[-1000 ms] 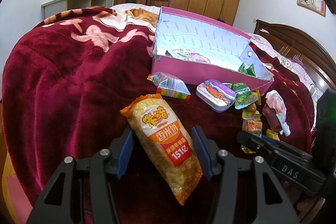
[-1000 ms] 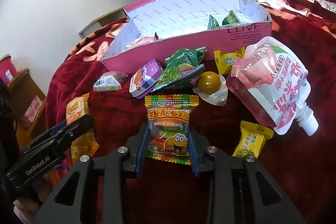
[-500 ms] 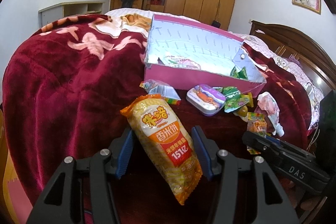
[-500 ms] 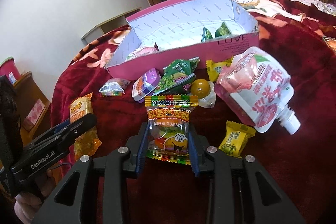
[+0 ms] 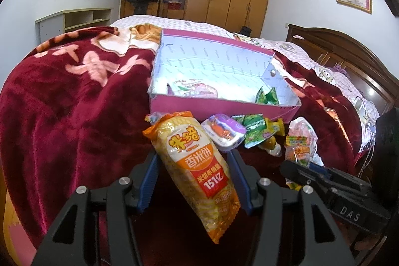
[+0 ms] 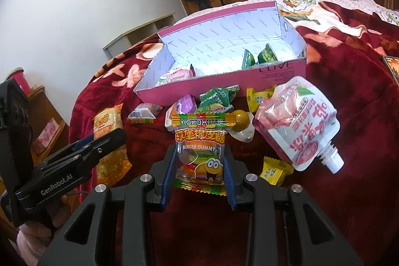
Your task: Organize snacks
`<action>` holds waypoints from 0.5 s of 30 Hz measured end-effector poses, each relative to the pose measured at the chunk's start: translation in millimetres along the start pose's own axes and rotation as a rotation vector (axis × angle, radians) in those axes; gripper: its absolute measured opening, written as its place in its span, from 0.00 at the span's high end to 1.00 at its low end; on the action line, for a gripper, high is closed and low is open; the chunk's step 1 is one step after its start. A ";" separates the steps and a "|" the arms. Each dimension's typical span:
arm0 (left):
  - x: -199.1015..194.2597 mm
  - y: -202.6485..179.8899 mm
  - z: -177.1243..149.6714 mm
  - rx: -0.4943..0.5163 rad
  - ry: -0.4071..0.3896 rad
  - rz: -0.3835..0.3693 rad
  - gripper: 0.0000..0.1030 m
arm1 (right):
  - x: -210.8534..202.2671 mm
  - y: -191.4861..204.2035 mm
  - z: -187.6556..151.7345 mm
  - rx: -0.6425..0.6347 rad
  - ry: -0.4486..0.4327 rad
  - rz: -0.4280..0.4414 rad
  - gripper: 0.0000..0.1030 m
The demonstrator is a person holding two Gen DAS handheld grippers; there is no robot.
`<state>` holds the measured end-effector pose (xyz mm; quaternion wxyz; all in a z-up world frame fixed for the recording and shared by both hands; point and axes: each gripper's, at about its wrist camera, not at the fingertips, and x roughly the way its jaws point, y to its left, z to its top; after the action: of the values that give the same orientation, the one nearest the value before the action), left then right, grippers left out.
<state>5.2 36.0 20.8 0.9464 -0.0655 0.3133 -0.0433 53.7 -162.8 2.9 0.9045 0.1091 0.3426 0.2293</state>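
The left gripper [image 5: 194,181] has its jaws clamped on an orange rice cracker packet [image 5: 197,166], which hangs tilted between the blue pads, clear of the red blanket [image 5: 62,116] on the bed. Just beyond the packet's top lies a small rainbow-edged wrapper [image 6: 142,114], and to its right a purple-lidded cup [image 5: 223,132] rests on the blanket close to the front wall of the pink box [image 5: 219,107]. The box stands open, with a pale pouch at its left end and two green sachets [image 6: 259,57] toward its right end. In front of it lie green packets [image 6: 219,99], a yellow candy [image 6: 258,97] and a brown egg in clear wrap [image 6: 242,119]. The right gripper [image 6: 199,166] has its jaws closed on a burger gummy bag [image 6: 199,153], gripped by its sides and held upright above the blanket. To the right of the bag a white-and-pink spouted drink pouch [image 6: 299,121] lies tilted on the blanket, its cap pointing toward the lower right, and a second yellow candy [image 6: 274,171] sits just beside the pouch's lower edge.
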 end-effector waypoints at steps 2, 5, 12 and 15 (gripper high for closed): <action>1.6 -2.7 3.6 0.006 0.000 -0.010 0.44 | -1.8 0.1 3.2 -0.008 -0.005 -0.001 0.66; 3.6 -6.5 8.9 0.010 0.001 -0.023 0.44 | -4.7 0.3 9.1 -0.019 -0.013 0.000 0.66; 8.2 -14.2 25.1 0.031 -0.015 -0.038 0.44 | -7.7 -0.5 22.0 -0.039 -0.027 -0.002 0.66; 10.4 -16.5 32.3 0.038 -0.025 -0.043 0.44 | -6.4 -1.5 27.4 -0.043 -0.026 -0.002 0.66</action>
<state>32.2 21.6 42.9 0.9501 -0.0546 0.2992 -0.0687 68.3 -168.3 26.4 0.9113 0.0921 0.3257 0.2344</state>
